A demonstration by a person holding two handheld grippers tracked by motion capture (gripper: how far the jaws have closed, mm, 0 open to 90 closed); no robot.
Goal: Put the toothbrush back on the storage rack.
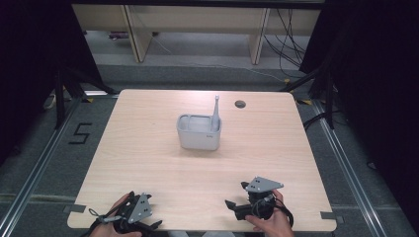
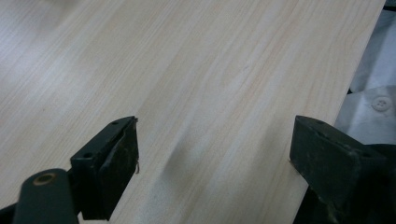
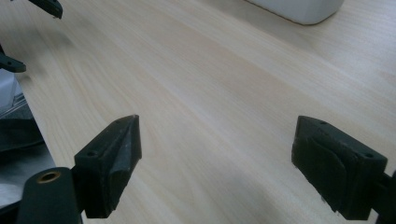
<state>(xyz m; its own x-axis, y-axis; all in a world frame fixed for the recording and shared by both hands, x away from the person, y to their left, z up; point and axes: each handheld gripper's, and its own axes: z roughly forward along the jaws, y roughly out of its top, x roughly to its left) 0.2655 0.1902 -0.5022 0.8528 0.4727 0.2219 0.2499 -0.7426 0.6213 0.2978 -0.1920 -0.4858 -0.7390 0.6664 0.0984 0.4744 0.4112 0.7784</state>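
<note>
A grey tub stands at the middle of the light wood table, and a grey handled tool stands upright in its right end. By the near edge at the left, a hand holds my left gripper, open over bare wood. My right gripper, held near the front right, is also open with nothing between its jaws. In the right gripper view the tub's pale base shows at the top, and the left gripper's jaw tips sit at the upper left.
A round cable hole lies in the table behind the tub. Black curtains flank both sides, and shelf legs and cables stand beyond the far edge. A "5" is marked on the floor at left. The table's near edge and a buttoned white garment are at the right of the left gripper view.
</note>
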